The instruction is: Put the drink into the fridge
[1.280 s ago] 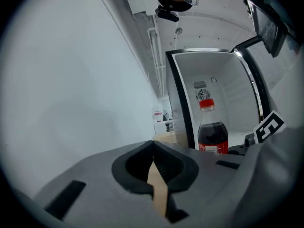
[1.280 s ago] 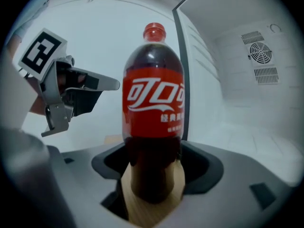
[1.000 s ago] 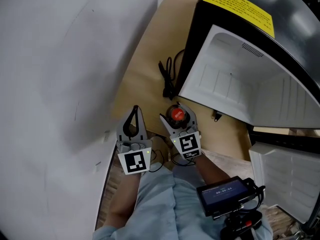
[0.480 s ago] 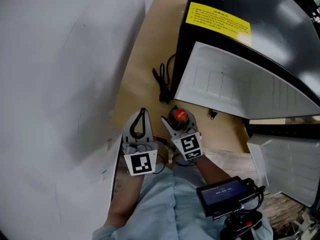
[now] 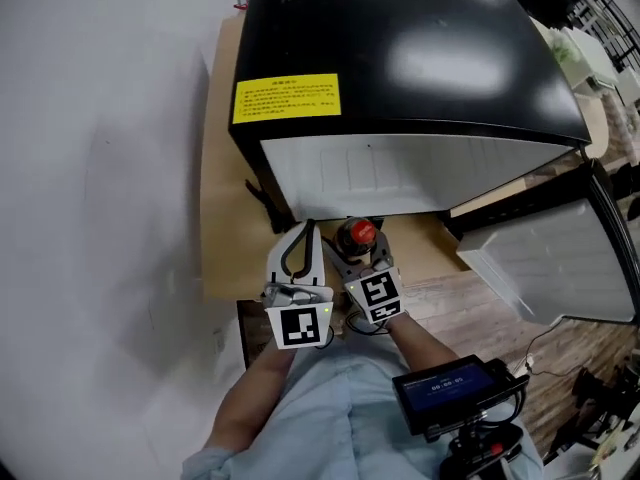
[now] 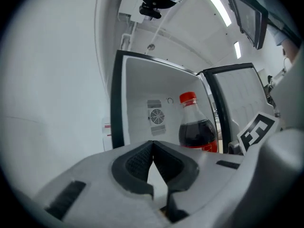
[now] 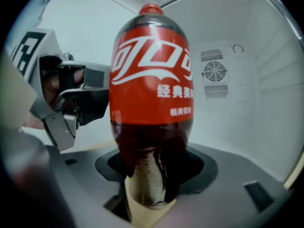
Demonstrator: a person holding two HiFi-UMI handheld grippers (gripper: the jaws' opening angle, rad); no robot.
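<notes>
The drink is a cola bottle [image 7: 152, 80] with a red label and red cap [image 5: 358, 233]. It stands upright between the pads of my right gripper [image 7: 152, 177], which is shut on its dark lower body. In the head view the right gripper [image 5: 362, 253] is just in front of the open black fridge [image 5: 400, 58]. The fridge's white inside with a round fan [image 7: 214, 71] lies straight behind the bottle. My left gripper [image 5: 305, 230] is beside it on the left, shut and empty; its pads [image 6: 153, 146] touch. The bottle [image 6: 197, 127] shows to its right.
The fridge door [image 5: 560, 268] hangs open to the right. A yellow label [image 5: 286, 99] is on the fridge top. A black cable [image 5: 262, 196] lies on the tan board by the fridge's left corner. A white wall runs along the left. A small screen device [image 5: 450, 388] hangs at my chest.
The head view has swung round, so the fridge now lies straight ahead with its top in full view. Both grippers have moved a little nearer its opening, the bottle still between the right jaws.
</notes>
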